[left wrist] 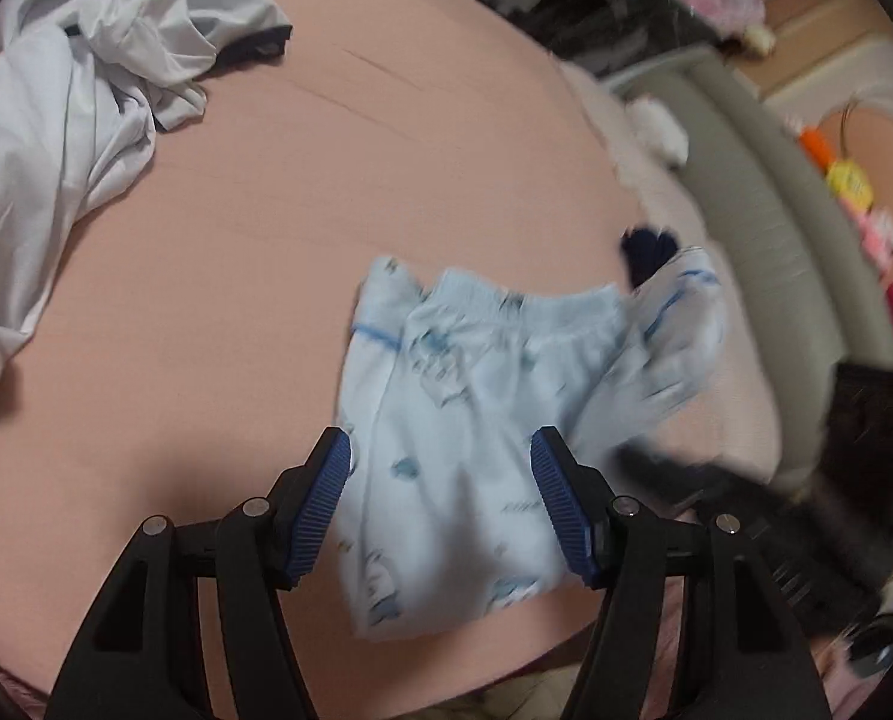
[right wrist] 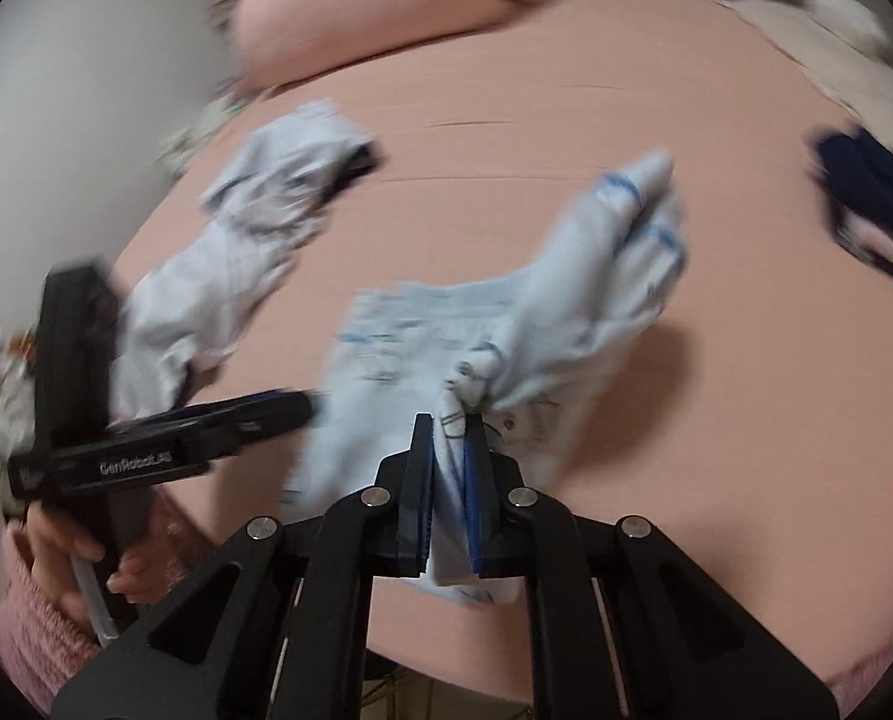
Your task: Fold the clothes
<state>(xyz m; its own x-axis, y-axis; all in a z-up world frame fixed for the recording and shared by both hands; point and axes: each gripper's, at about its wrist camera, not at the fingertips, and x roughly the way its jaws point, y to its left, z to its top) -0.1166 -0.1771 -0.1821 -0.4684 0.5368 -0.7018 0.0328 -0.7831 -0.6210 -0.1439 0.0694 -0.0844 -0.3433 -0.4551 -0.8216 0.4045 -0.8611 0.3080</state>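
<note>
Only right view shows right tongs (right wrist: 449, 420) pinching pale-blue shorts (right wrist: 422, 354); left tongs (left wrist: 440, 462) wide, empty

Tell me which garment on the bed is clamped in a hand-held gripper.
The pale blue printed shorts: the right hand-held gripper is shut on a bunched fold. The crumpled white garment lies untouched at the bed's far side.

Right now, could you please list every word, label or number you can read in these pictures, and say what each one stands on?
"GenRobot.AI": white lettering on the black body of the left claw, somewhat blurred, so the reading is likely rather than sure.
Prints on the light blue shorts: drawings, no legible words.
Nothing else is readable.
</note>
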